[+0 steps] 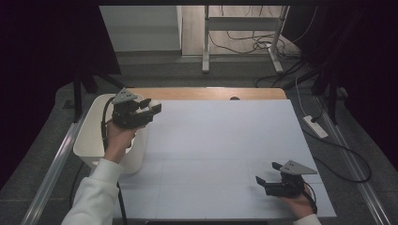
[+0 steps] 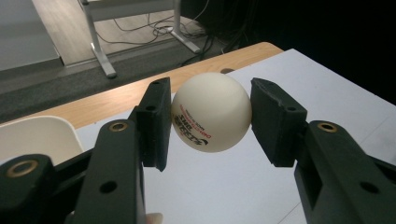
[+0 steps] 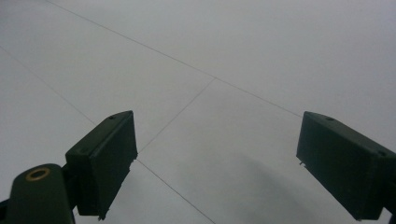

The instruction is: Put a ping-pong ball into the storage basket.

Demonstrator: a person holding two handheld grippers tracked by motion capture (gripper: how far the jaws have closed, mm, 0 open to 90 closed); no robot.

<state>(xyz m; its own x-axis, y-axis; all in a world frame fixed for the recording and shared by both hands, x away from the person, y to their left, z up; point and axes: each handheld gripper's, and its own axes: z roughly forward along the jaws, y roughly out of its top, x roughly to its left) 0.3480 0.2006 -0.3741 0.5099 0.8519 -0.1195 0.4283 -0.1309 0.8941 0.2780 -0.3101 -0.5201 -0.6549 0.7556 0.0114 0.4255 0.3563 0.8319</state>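
Left gripper [image 1: 152, 108] clamped on white ball [image 2: 211, 112], both pads pressing ball's sides; ball held in air just beside white bin [image 1: 89, 140], over left edge of white table sheet [image 1: 220, 140]. Step in hand, by judgement: carrying ball between bin and sheet; direction cannot be told. Next move likely calls for steady level carry, then lowering before release, since ball rolls easily. Right gripper [image 1: 266, 174] rests near front right of sheet, 2 jaws spread wide, nothing between them.
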